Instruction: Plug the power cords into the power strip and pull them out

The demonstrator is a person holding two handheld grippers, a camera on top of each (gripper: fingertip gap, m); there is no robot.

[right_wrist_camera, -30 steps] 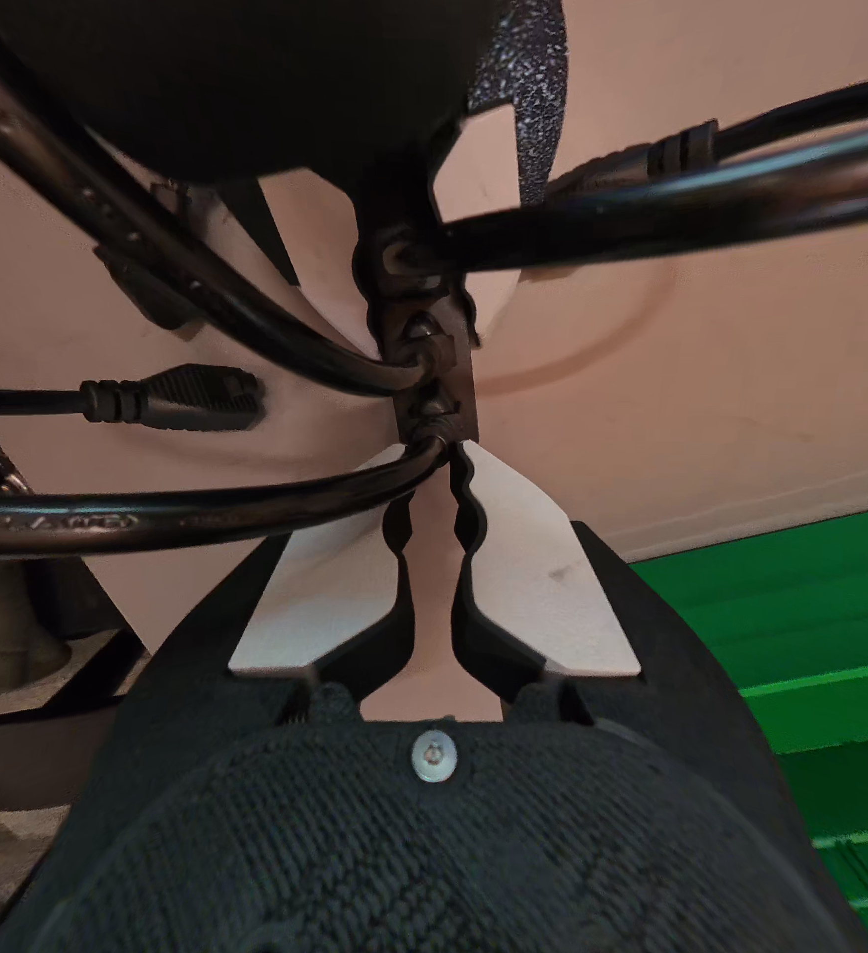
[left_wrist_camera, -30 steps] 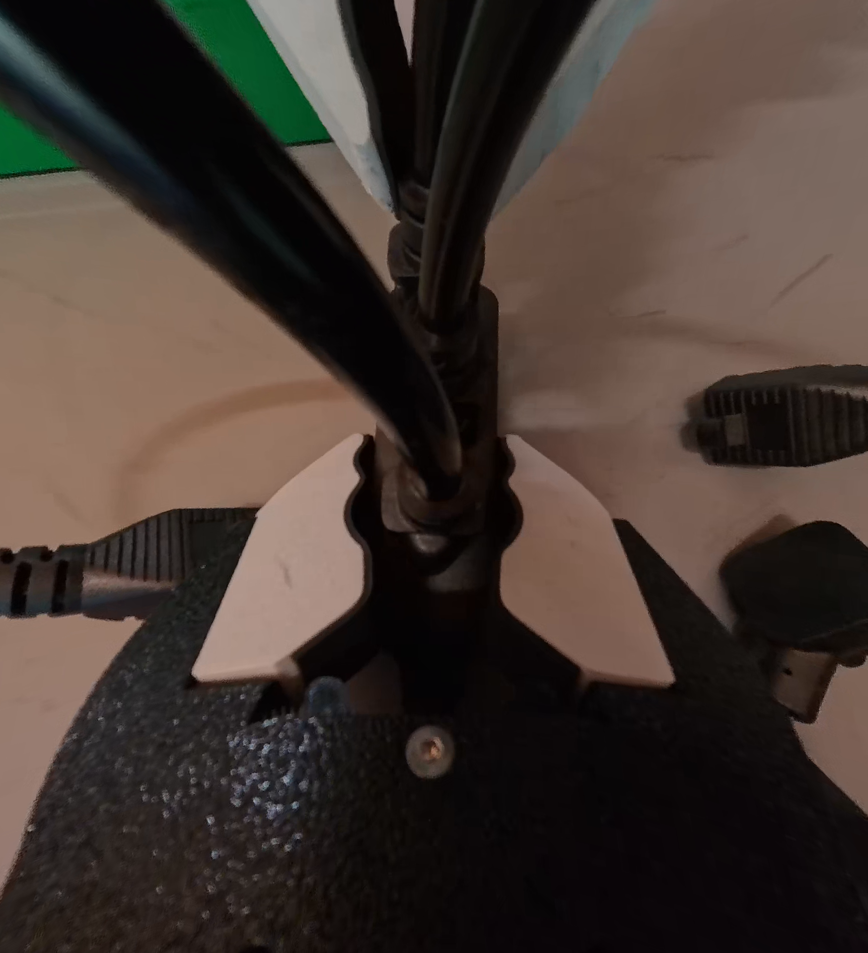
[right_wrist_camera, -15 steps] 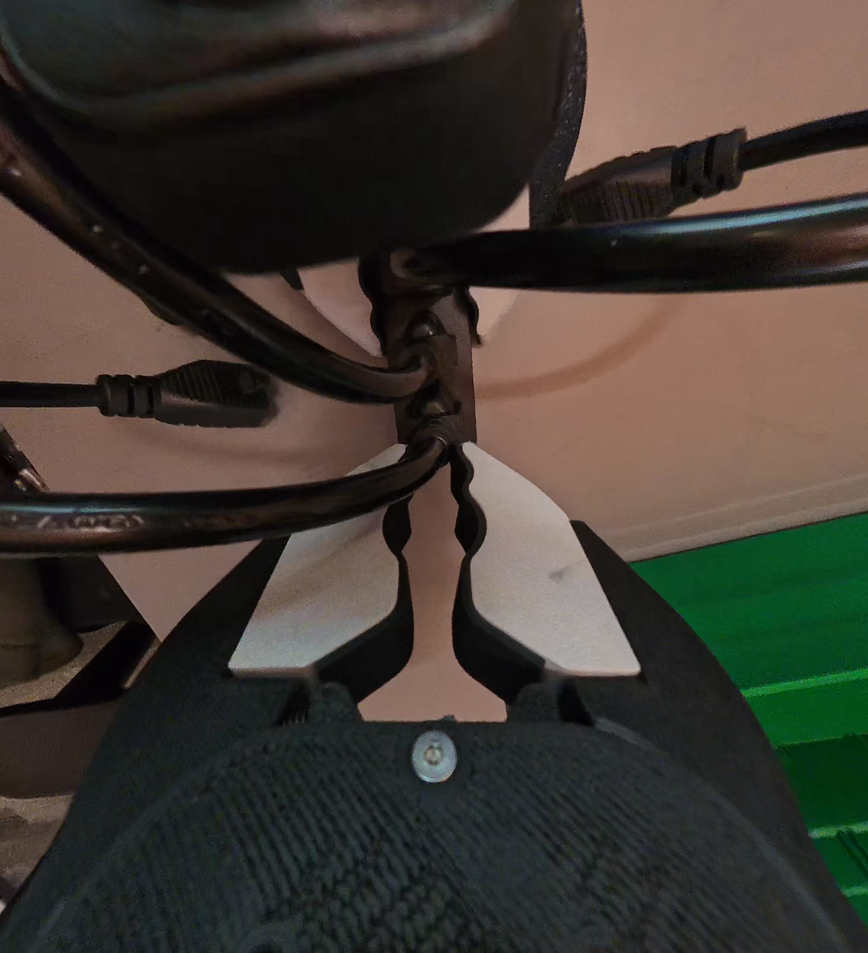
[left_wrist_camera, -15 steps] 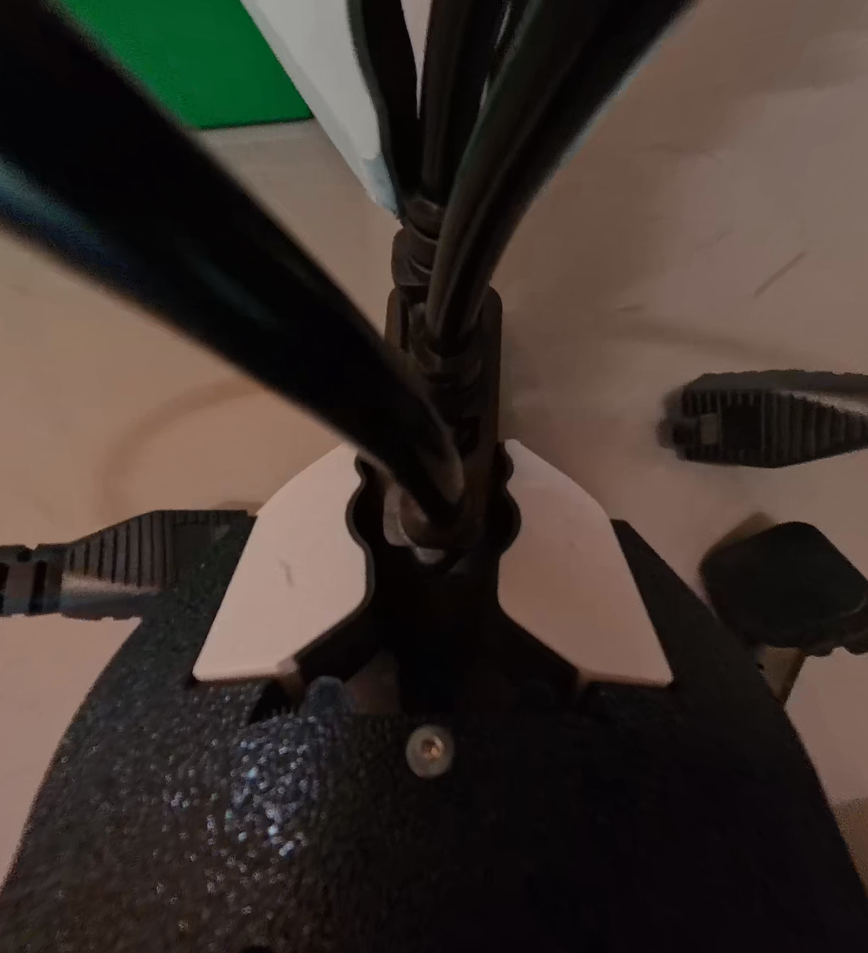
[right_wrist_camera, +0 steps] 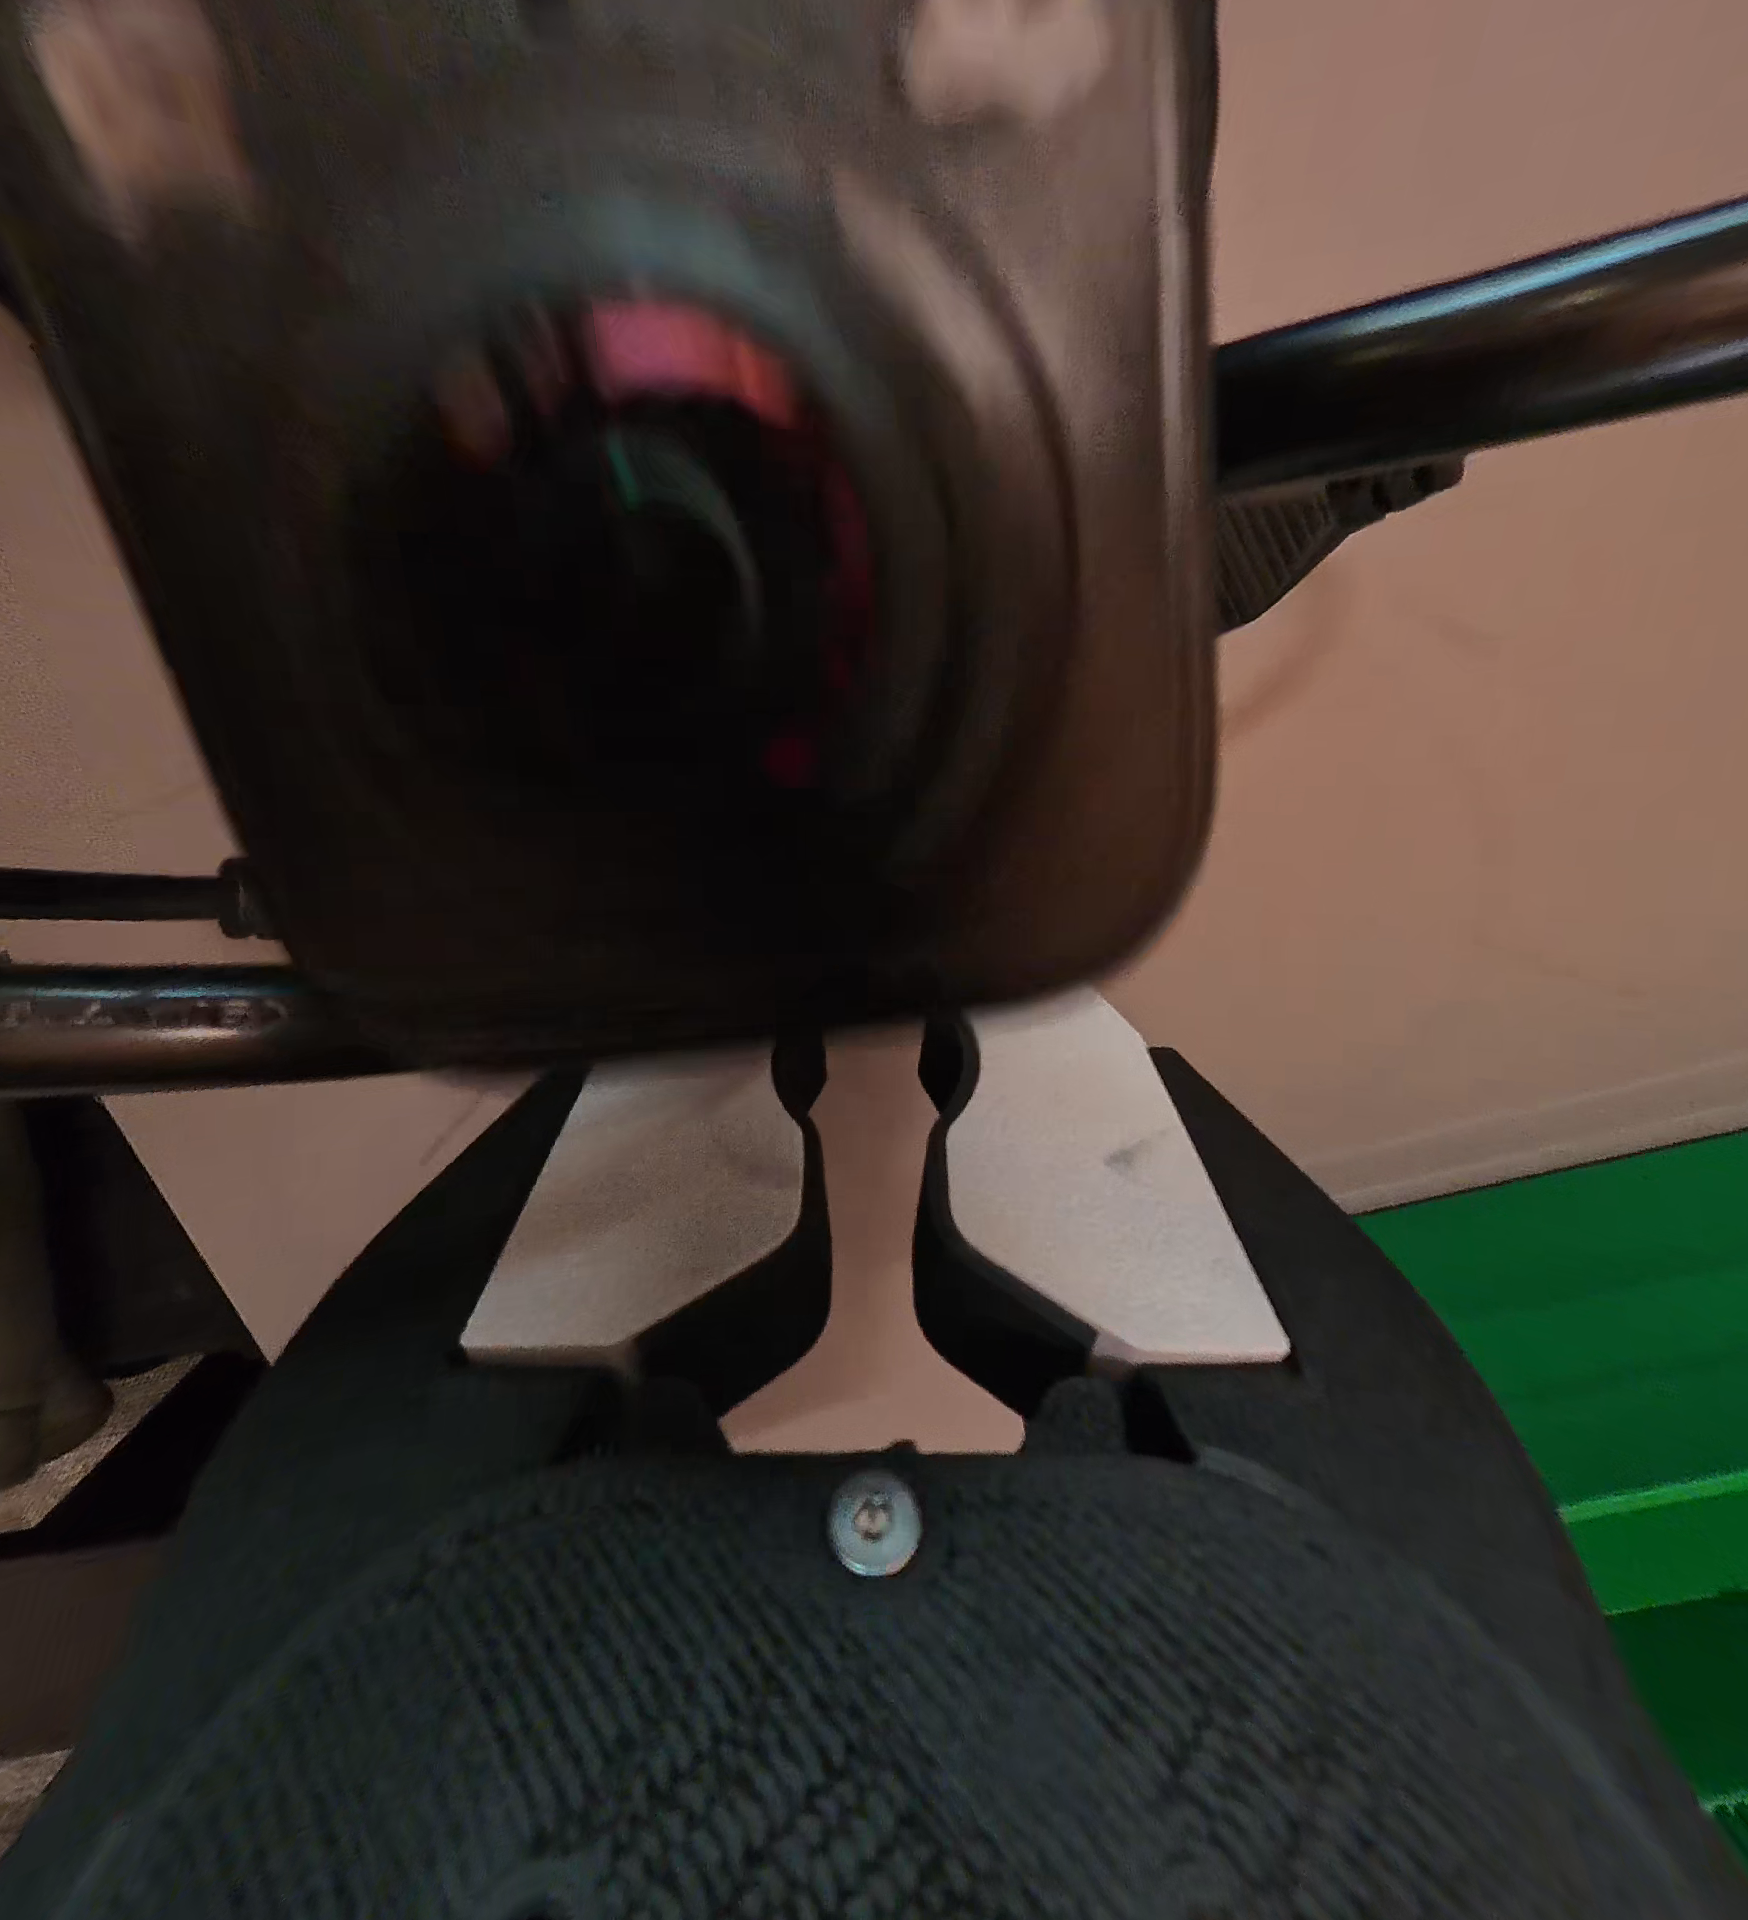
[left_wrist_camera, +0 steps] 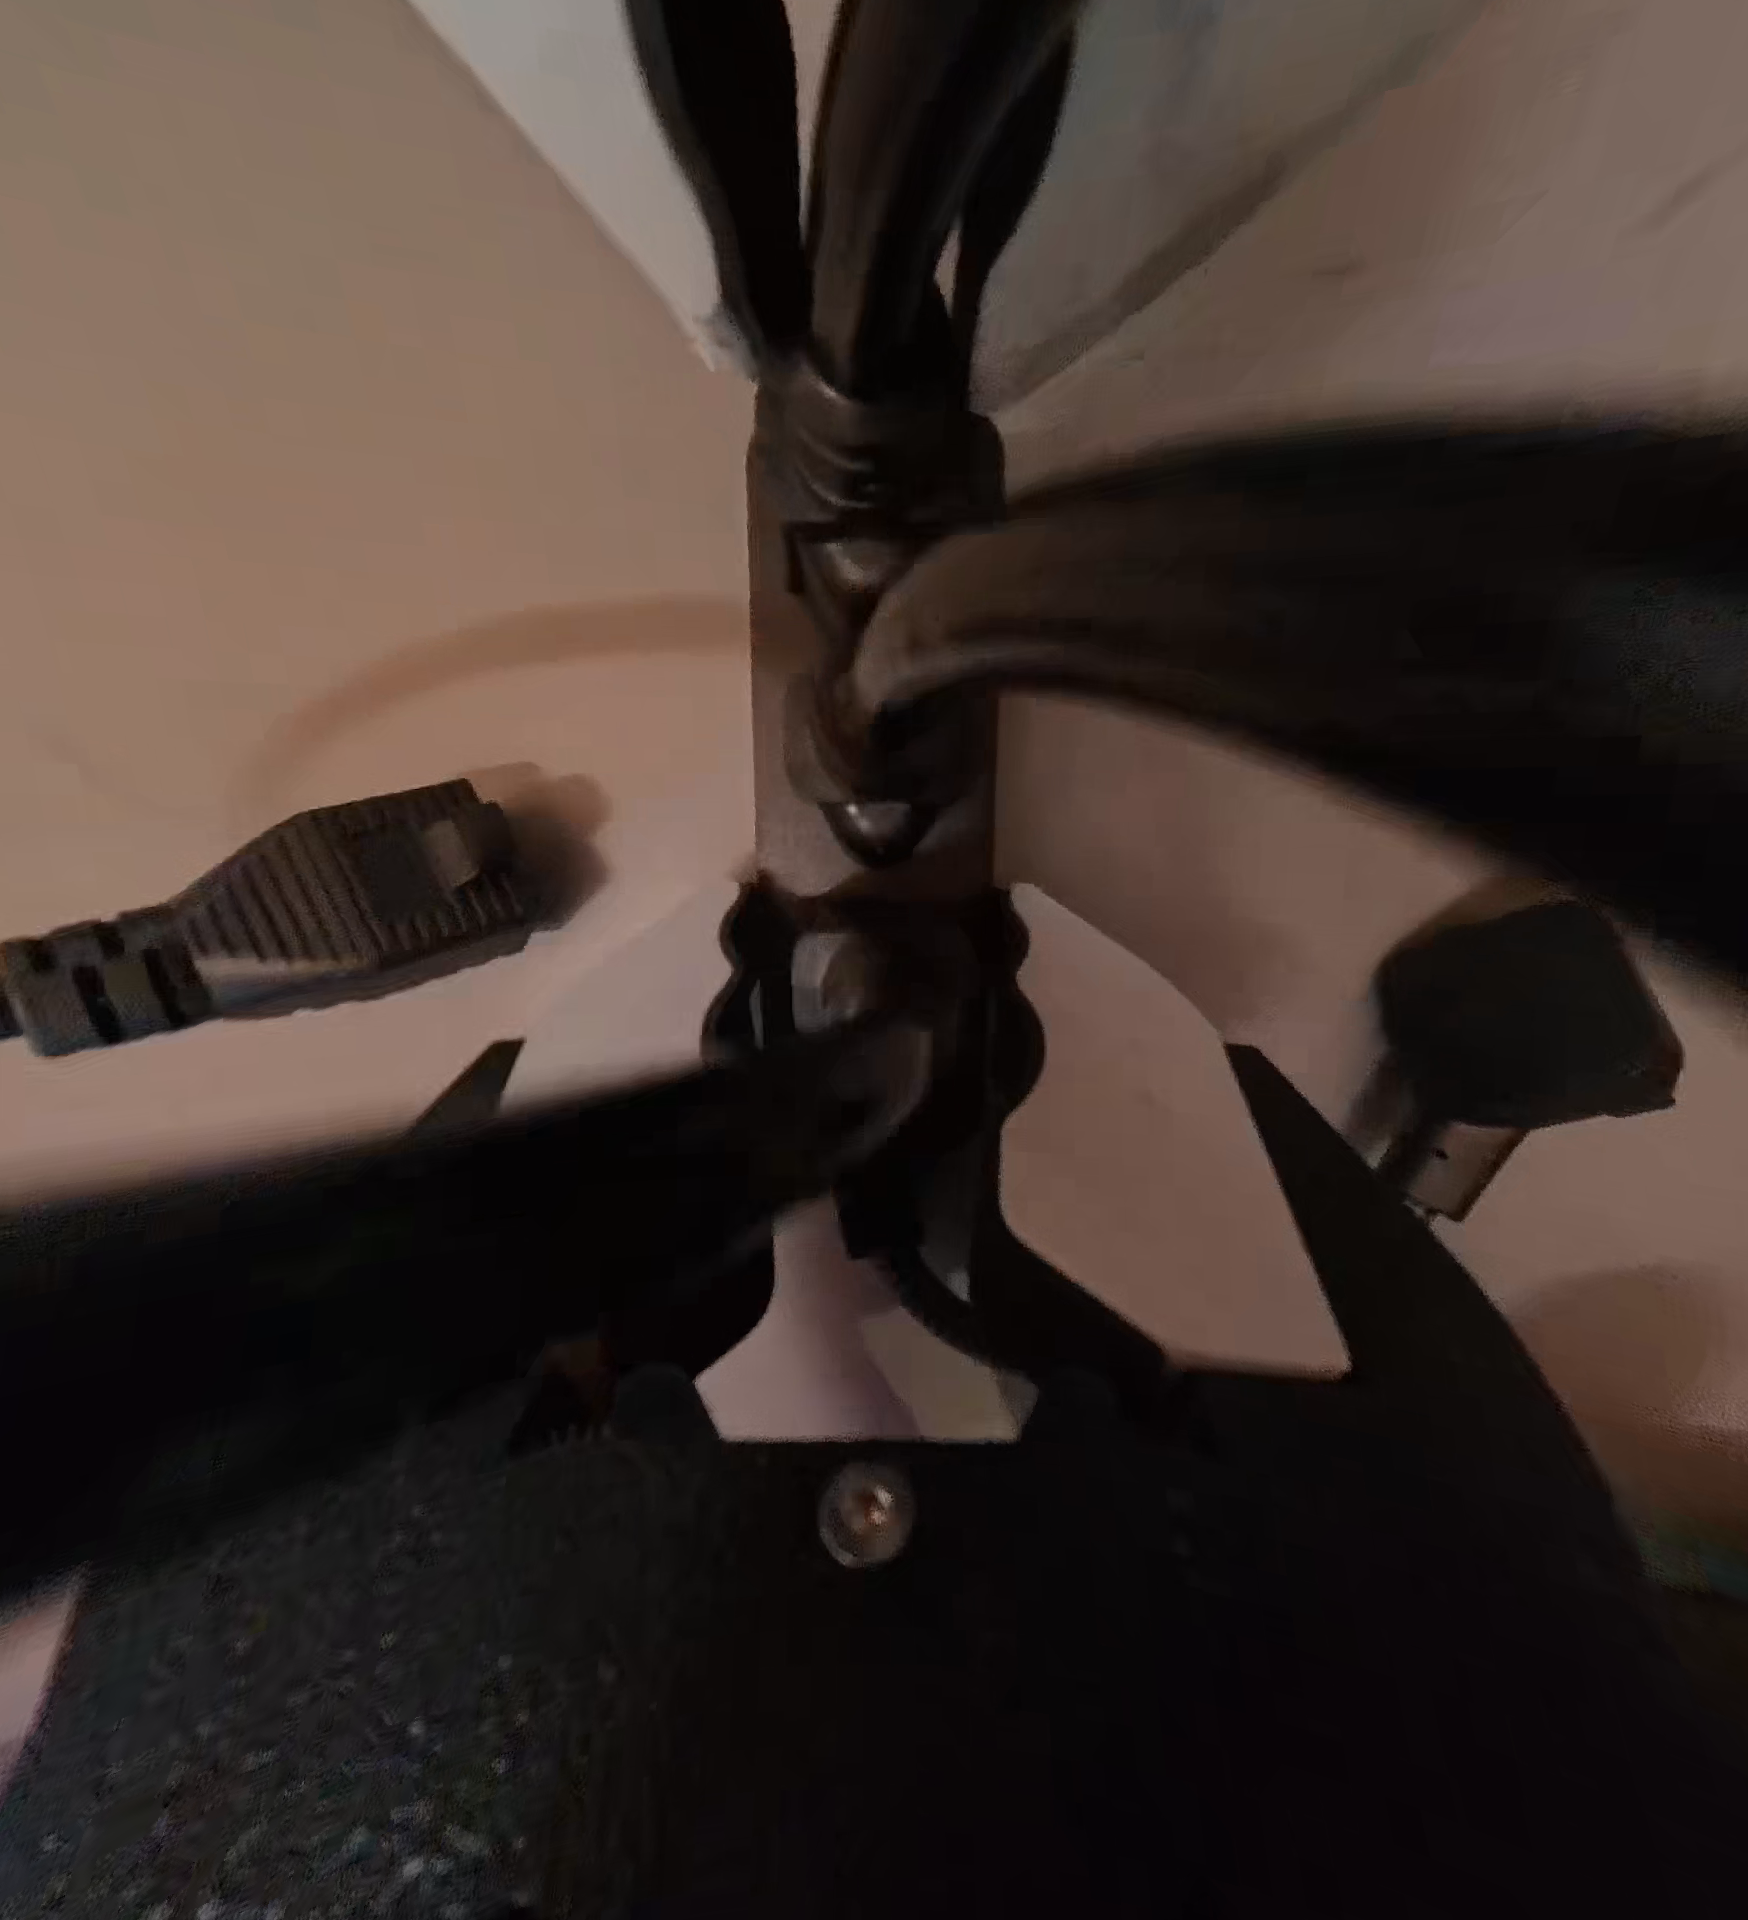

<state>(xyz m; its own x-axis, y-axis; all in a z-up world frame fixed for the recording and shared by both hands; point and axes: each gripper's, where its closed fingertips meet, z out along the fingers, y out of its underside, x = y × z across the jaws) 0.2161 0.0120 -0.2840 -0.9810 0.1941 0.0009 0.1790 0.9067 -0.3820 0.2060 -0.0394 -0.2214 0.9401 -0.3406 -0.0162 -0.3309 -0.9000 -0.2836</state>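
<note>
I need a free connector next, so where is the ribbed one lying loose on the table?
In the left wrist view the ribbed connector lies on the pink table, left of the power strip.

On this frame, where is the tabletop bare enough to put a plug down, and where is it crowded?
Bare tabletop lies above the loose connector in the left wrist view, up to the white sheet. In the right wrist view, bare table also lies right of the camera body, toward the green floor. The middle is crowded: power strip, cords, black plug.
</note>
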